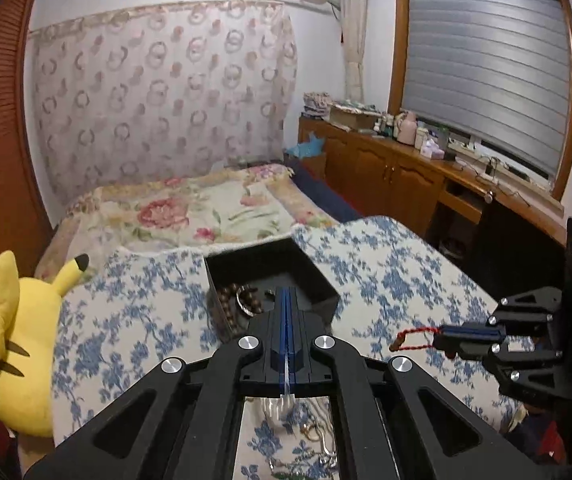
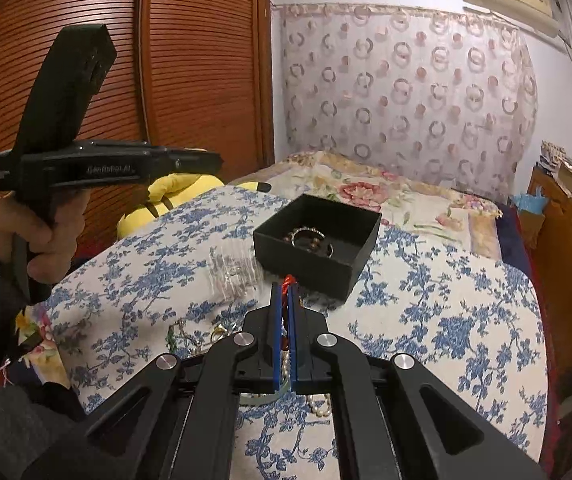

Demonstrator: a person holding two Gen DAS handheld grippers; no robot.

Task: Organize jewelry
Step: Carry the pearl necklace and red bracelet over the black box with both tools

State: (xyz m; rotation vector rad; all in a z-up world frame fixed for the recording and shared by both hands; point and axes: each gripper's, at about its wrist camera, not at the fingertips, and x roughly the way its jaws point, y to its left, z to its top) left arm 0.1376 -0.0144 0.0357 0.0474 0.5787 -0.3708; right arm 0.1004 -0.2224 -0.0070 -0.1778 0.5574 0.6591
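Note:
A black open box [image 1: 326, 302] [image 2: 306, 274] stands on the blue-flowered tablecloth [image 2: 446, 320]. In it lie a wooden bead bracelet [image 1: 241, 300] [image 2: 310, 240] and a silver ring. My left gripper [image 1: 288, 292] [image 2: 217, 160] is shut and raised above the table's left side, with nothing seen between its pads. My right gripper [image 2: 284, 286] [image 1: 438, 338] is shut on a red cord [image 2: 287, 280] [image 1: 414, 338], just in front of the box. Loose necklaces [image 2: 189, 336] [image 1: 318, 440], pearls [image 2: 318, 408] and a green bangle [image 2: 269, 394] lie near the table's front.
A clear plastic bag [image 2: 233, 272] lies left of the box. A yellow plush toy [image 1: 21, 340] [image 2: 177, 196] sits at the table's left edge. A flowered bed [image 1: 205, 216] lies behind the table. Wooden cabinets [image 1: 386, 168] line the right wall. A person's hand [image 2: 33, 232] holds the left gripper.

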